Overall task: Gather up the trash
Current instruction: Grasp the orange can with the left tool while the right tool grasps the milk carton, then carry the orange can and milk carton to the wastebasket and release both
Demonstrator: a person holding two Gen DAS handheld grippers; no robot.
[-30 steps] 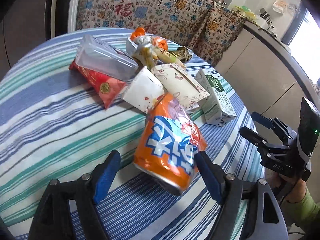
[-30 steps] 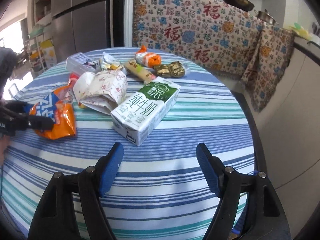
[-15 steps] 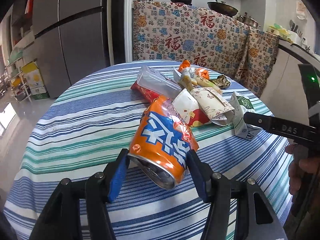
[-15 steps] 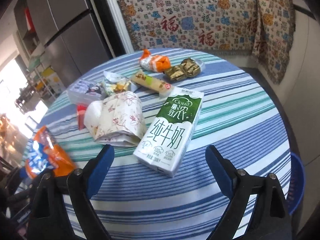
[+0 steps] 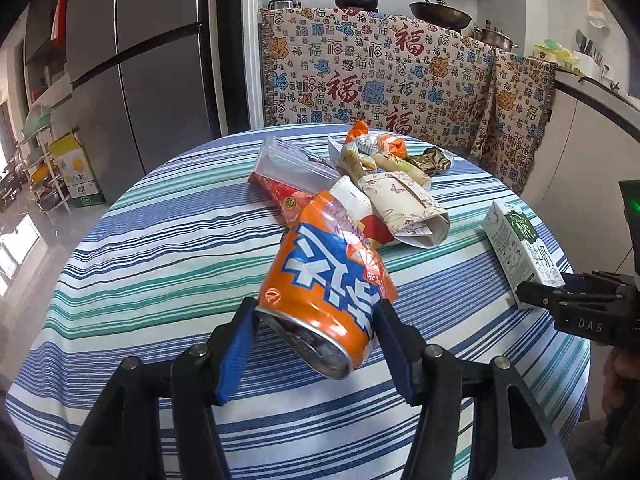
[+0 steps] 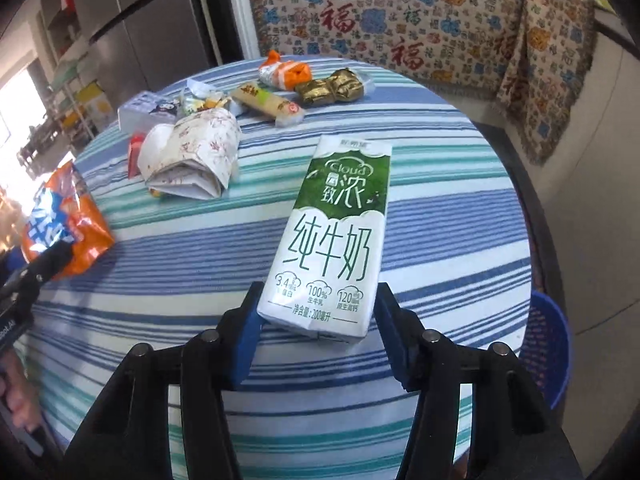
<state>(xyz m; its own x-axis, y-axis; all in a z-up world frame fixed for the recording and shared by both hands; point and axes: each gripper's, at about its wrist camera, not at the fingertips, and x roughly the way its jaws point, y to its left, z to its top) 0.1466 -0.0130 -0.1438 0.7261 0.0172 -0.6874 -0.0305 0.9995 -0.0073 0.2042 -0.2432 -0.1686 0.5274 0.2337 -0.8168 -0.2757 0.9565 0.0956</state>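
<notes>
My left gripper (image 5: 316, 332) is shut on a crushed orange soda can (image 5: 324, 284), held tilted above the striped round table (image 5: 160, 264). The can also shows at the left in the right wrist view (image 6: 60, 220). My right gripper (image 6: 318, 320) is closed around the near end of a green and white milk carton (image 6: 336, 232) lying on the table; both pads touch its sides. The carton also shows in the left wrist view (image 5: 520, 248).
A pile of trash lies at the table's far side: folded patterned paper (image 6: 196, 152), a clear plastic box (image 5: 292, 164), a red wrapper (image 5: 280, 196), orange snack packs (image 6: 284, 72), a gold wrapper (image 6: 332, 88). A blue basket (image 6: 544, 344) stands on the floor at right.
My left gripper closed on the orange can and lifted it. My right gripper moved forward to the milk carton and closed around its near end.
</notes>
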